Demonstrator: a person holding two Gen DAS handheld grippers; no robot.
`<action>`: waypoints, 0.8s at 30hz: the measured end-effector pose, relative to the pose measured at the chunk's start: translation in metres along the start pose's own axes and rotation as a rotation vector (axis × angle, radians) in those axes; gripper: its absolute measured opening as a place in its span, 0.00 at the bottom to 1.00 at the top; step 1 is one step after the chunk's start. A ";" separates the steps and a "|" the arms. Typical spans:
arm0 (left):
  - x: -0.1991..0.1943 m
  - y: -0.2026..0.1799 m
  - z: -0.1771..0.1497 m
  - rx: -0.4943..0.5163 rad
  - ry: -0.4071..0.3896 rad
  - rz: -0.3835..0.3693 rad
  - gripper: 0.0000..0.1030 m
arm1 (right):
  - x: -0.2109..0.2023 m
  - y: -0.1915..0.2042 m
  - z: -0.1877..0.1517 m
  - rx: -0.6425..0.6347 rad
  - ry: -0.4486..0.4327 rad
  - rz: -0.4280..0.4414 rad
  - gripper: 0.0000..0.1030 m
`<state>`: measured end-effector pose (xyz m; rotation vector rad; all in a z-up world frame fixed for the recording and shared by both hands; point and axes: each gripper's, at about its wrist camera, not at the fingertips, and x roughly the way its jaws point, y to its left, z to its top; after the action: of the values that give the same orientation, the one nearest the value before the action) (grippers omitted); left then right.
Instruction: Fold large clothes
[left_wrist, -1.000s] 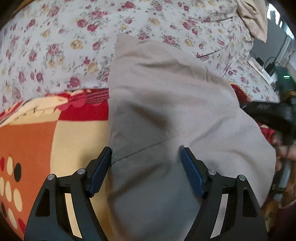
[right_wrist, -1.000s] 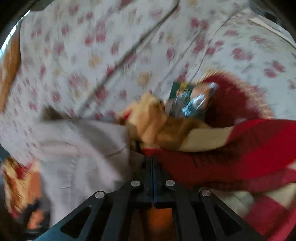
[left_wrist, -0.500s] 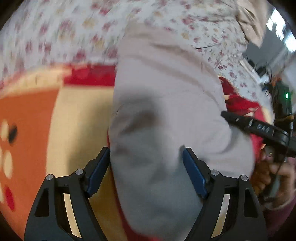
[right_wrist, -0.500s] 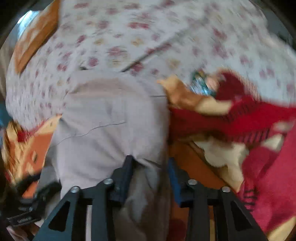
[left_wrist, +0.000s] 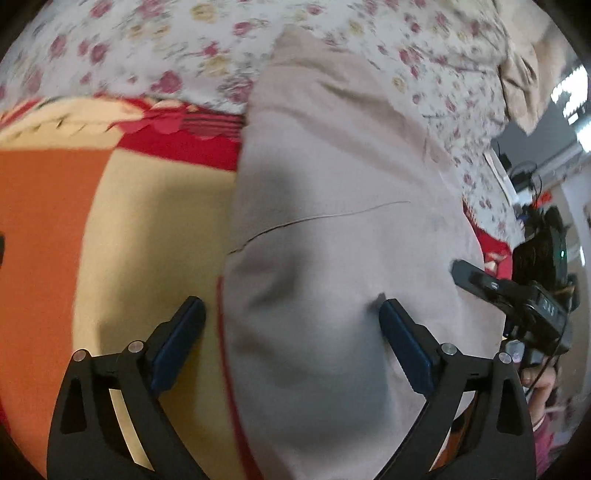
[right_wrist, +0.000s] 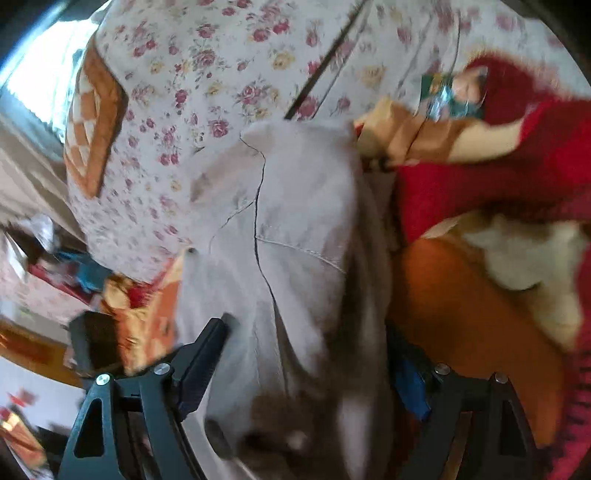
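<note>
Floral bedsheet (left_wrist: 155, 48), orange-red blanket (left_wrist: 74, 229) — bright window (right_wrist: 33, 74).

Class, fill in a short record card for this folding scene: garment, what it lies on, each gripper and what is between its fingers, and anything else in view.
garment: beige garment, folded, dark seam line across it
surface: orange, cream and red blanket, over a floral sheet
left gripper: jaws opening, straddling the garment's near left edge, pads not pressing
right gripper: jaws opening, garment's near end between the fingers, not pinched
other: red knit item right of the garment; checked orange pillow far left in the right wrist view
</note>
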<state>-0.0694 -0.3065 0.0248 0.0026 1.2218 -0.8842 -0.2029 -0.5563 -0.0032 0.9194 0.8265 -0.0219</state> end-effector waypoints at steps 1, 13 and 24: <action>-0.001 -0.003 0.001 0.027 -0.009 -0.027 0.59 | 0.004 0.002 0.000 0.011 0.002 0.030 0.58; -0.145 -0.014 -0.060 0.169 -0.099 -0.083 0.28 | -0.050 0.100 -0.081 -0.207 0.016 0.201 0.40; -0.168 0.009 -0.139 0.166 -0.154 0.182 0.45 | -0.077 0.090 -0.155 -0.206 -0.040 -0.108 0.60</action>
<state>-0.1870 -0.1401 0.1031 0.1731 0.9860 -0.8087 -0.3219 -0.4135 0.0578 0.6777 0.8241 -0.0482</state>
